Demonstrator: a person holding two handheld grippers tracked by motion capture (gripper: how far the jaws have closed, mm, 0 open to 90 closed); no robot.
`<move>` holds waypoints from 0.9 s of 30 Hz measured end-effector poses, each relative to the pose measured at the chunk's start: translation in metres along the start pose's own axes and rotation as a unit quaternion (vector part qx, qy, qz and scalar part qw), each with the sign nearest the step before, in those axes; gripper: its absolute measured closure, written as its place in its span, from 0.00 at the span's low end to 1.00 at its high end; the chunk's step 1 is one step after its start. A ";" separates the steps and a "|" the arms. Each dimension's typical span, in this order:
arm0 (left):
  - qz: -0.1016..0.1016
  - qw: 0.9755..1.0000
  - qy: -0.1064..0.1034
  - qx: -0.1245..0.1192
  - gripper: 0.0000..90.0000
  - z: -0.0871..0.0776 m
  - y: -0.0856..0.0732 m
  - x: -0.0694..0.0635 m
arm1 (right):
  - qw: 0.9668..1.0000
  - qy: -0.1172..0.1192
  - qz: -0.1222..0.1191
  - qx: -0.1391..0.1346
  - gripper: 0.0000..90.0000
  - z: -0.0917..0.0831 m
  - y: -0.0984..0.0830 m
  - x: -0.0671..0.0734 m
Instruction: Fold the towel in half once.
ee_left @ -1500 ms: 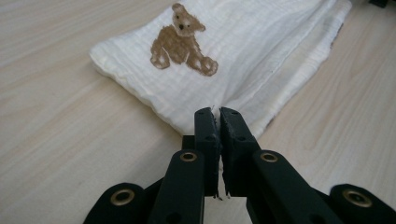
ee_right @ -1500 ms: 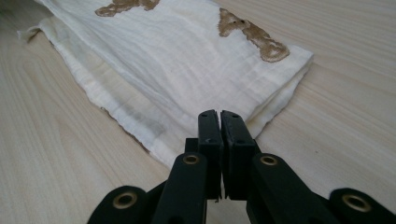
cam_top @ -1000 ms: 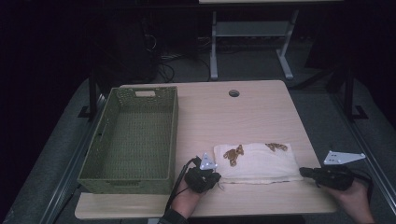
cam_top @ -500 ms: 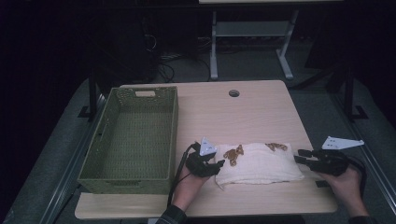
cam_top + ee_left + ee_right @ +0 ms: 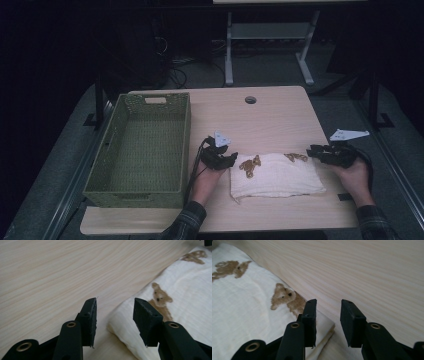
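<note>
Both sets of jaws stand part open, holding nothing — having just opened, the right since closing a little. Left gripper (image 5: 226, 159) and right gripper (image 5: 316, 151) flank the folded towel (image 5: 276, 175) on the desk (image 5: 270, 117), right of the basket (image 5: 141, 145). Judged next — grip the towel's ends.

A dim lab or test room — a pale wooden worktop (image 5: 280, 115) with a cable hole, loose floor cables (image 5: 172, 65), a metal-legged bench (image 5: 265, 35) behind.
</note>
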State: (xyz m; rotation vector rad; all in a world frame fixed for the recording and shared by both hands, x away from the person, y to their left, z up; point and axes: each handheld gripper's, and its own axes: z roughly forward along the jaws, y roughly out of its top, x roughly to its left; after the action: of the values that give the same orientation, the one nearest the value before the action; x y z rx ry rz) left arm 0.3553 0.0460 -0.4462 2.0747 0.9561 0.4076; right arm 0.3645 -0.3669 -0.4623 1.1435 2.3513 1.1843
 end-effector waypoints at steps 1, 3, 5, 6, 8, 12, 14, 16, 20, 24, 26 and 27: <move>-0.001 1.000 0.001 0.002 0.59 0.003 0.000 0.002 | 1.000 -0.002 -0.003 0.006 0.74 0.004 0.000 -0.001; -0.002 1.000 0.000 0.005 0.59 0.007 -0.001 0.004 | 1.000 -0.004 -0.001 0.017 0.74 0.010 -0.001 -0.002; 0.001 1.000 -0.001 0.007 0.60 0.012 0.000 0.005 | 1.000 -0.012 -0.006 0.025 0.76 0.013 -0.002 -0.002; 0.005 1.000 -0.001 0.008 0.60 0.013 0.001 0.006 | 1.000 -0.011 -0.001 0.028 0.76 0.013 -0.003 -0.002; 0.007 1.000 -0.003 0.012 0.60 0.018 0.001 0.006 | 0.999 -0.010 0.002 0.032 0.82 0.015 -0.004 -0.002; 0.007 1.000 -0.004 0.019 0.61 0.023 0.000 0.005 | 0.999 0.011 0.009 0.034 0.93 0.015 -0.007 -0.004; 0.011 0.999 -0.009 0.031 0.61 0.025 -0.002 0.006 | 0.999 0.011 0.006 0.032 0.94 0.015 -0.008 -0.004; 0.012 0.999 -0.015 0.036 0.62 0.027 -0.003 0.006 | 0.999 0.009 0.006 0.033 0.95 0.015 -0.007 -0.003; 0.014 0.998 -0.025 0.050 0.74 0.031 -0.005 0.005 | 0.999 0.008 0.005 0.033 0.95 0.015 -0.007 -0.002; 0.029 0.998 -0.014 0.052 0.95 0.029 -0.003 0.005 | 0.999 -0.002 -0.006 0.034 0.97 0.016 -0.005 0.002; 0.019 0.999 -0.007 0.041 0.96 0.025 -0.002 0.008 | 0.999 -0.005 -0.016 0.038 0.97 0.016 -0.004 0.001; 0.017 0.999 -0.004 0.035 0.96 0.023 -0.001 0.009 | 0.999 -0.003 -0.010 0.035 0.97 0.016 -0.004 0.002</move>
State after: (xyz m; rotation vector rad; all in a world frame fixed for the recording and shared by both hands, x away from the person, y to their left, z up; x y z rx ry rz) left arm 0.3737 0.0411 -0.4620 2.1568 0.9437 0.3895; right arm 0.3696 -0.3578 -0.4750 1.1412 2.4120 1.0978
